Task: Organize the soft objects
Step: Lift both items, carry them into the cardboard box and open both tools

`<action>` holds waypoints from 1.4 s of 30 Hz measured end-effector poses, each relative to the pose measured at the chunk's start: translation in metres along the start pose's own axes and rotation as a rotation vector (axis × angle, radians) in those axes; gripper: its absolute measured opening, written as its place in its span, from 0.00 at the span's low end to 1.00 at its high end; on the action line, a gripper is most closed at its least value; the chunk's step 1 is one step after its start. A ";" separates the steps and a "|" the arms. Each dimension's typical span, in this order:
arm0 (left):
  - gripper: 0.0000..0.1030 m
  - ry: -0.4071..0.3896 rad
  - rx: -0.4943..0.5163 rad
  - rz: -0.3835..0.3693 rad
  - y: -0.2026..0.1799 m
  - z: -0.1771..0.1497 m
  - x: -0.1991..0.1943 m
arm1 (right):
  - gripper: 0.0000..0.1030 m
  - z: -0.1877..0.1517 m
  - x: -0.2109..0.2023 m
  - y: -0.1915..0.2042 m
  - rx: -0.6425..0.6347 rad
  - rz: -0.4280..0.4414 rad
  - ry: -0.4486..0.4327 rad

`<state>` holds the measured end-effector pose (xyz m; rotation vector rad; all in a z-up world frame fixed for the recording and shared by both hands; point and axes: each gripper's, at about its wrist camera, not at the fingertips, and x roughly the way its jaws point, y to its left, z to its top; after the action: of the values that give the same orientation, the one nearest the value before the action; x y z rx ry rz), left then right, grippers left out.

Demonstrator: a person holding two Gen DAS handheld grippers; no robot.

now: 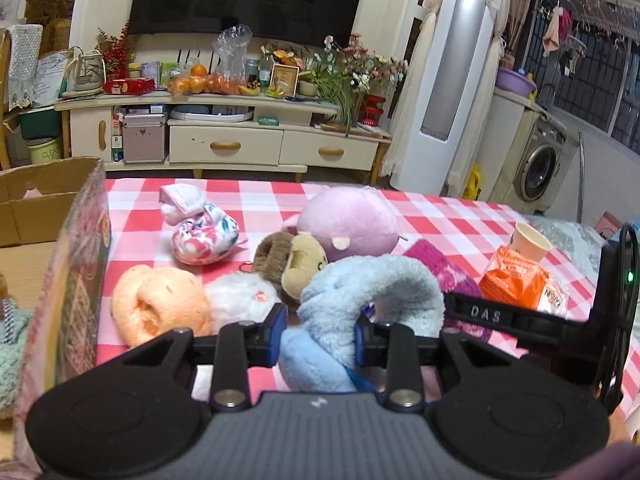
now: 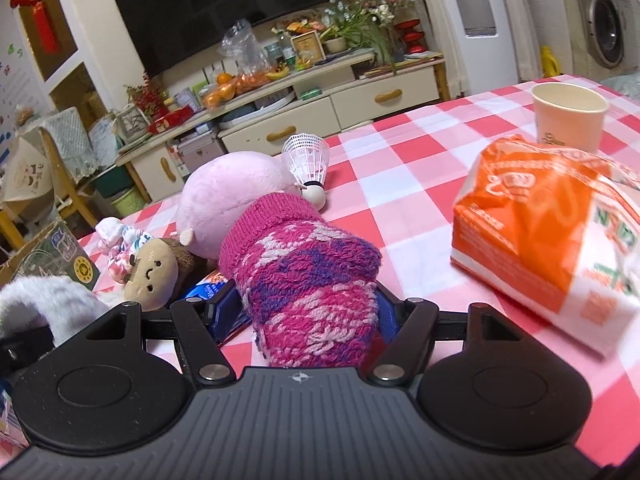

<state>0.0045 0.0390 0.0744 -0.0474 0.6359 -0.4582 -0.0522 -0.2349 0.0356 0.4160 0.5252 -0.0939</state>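
My left gripper (image 1: 320, 332) is shut on a light blue fluffy sock (image 1: 360, 292) just above the checked table. Beyond it lie an orange fluffy sock (image 1: 160, 304), a white fluffy item (image 1: 240, 296), a brown monkey plush (image 1: 292, 264), a pink round plush (image 1: 348, 220) and a floral cloth bundle (image 1: 204, 232). My right gripper (image 2: 308, 312) is shut on a magenta patterned knit sock (image 2: 308, 272). The monkey plush (image 2: 152, 272) and the pink plush (image 2: 224, 196) sit to its left.
A cardboard box (image 1: 48, 208) stands at the table's left edge. An orange tissue pack (image 2: 548, 224), a paper cup (image 2: 568, 116) and a shuttlecock (image 2: 308, 164) lie on the right side of the checked tablecloth (image 2: 420, 168). A TV cabinet (image 1: 224, 144) stands beyond the table.
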 end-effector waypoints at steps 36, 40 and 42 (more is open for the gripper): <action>0.30 -0.260 -0.295 0.189 0.126 0.011 -0.105 | 0.82 0.028 -0.006 0.133 -0.091 0.340 -0.034; 0.30 -0.259 -0.356 0.262 0.148 0.009 -0.111 | 0.82 0.031 0.004 0.162 -0.155 0.387 -0.027; 0.31 -0.253 -0.384 0.300 0.158 0.009 -0.112 | 0.82 0.033 0.012 0.173 -0.176 0.402 -0.020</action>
<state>-0.0072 0.2283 0.1160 -0.3647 0.4635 -0.0335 0.0067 -0.0903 0.1176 0.3406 0.4180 0.3324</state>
